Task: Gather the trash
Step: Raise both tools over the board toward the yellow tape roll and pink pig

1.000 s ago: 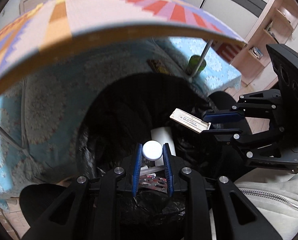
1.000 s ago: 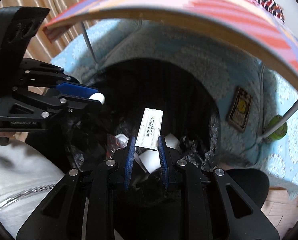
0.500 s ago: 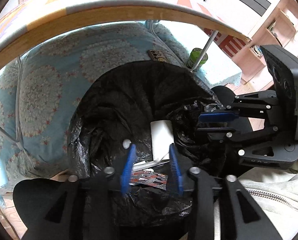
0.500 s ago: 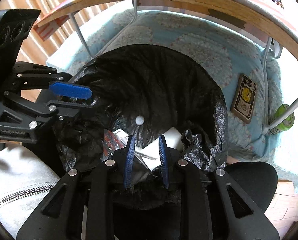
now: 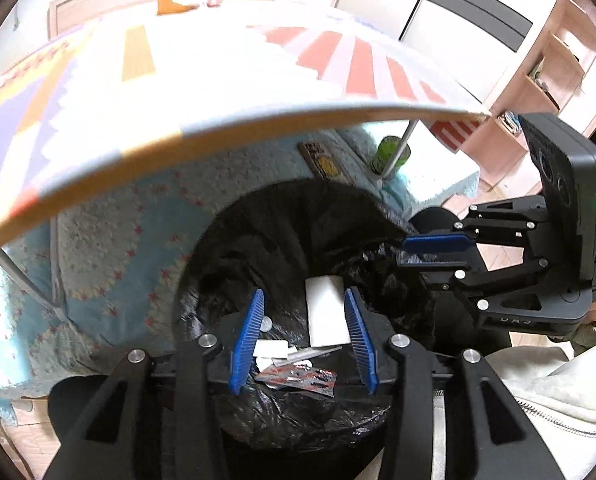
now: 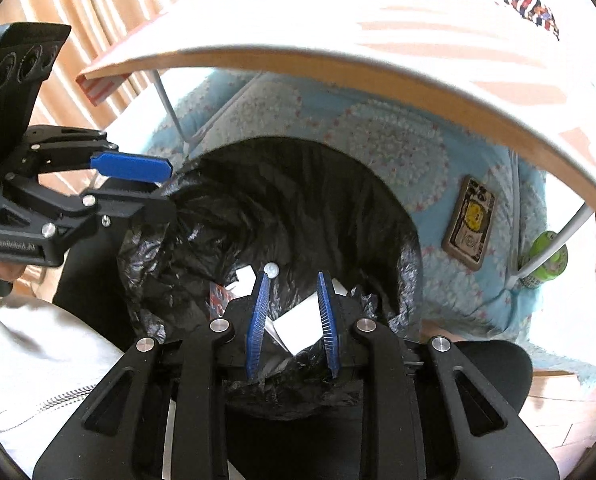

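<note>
White cap point(image 5: 266, 323) and strip now dropped into black bin bag point(image 5: 282, 216), left tongs point(image 5: 303, 344) and right tongs point(image 6: 292, 324) parted, empty

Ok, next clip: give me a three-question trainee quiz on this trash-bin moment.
1. True or false: the left gripper holds a piece of trash.
2. Which lies inside the black bin bag? A) green can B) small white cap C) yellow-printed card
3. Fill in: the green can stands beside a white table ____.

Key: 1. False; both it and the right gripper hold nothing. 2. B. 3. leg.
</note>
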`<action>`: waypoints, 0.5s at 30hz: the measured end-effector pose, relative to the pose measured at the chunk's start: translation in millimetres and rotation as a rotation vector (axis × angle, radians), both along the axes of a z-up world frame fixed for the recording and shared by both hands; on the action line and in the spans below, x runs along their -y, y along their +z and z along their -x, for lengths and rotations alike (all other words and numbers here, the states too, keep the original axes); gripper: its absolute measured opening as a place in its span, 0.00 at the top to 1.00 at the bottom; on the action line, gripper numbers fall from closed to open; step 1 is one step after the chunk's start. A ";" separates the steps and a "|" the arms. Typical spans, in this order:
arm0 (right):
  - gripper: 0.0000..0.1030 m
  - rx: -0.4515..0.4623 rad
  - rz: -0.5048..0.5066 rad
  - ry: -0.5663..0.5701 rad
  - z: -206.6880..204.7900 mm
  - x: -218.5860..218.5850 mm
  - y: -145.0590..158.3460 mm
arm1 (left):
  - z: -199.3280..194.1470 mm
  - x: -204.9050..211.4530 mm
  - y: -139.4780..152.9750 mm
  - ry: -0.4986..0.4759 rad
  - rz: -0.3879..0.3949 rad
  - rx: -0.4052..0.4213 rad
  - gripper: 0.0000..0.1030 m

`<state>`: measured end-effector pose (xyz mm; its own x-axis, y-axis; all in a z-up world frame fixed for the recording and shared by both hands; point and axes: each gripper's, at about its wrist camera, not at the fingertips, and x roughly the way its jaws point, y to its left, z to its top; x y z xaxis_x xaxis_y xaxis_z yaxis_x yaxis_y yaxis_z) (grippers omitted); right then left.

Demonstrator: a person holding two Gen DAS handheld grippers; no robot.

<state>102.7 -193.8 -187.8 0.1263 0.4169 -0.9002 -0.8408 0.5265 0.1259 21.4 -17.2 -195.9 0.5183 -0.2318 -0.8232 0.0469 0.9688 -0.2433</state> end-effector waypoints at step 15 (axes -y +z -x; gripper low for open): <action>0.75 0.126 -0.104 0.002 -15.5 1.1 64.5 | -1.2 -17.5 71.4 0.024 -0.076 0.171 0.61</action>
<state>118.2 -194.9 -123.4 0.2351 0.5074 -0.8290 -0.8542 0.5148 0.0728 22.6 0.3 -124.5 0.6568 -0.1578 -0.7374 0.0576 0.9855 -0.1596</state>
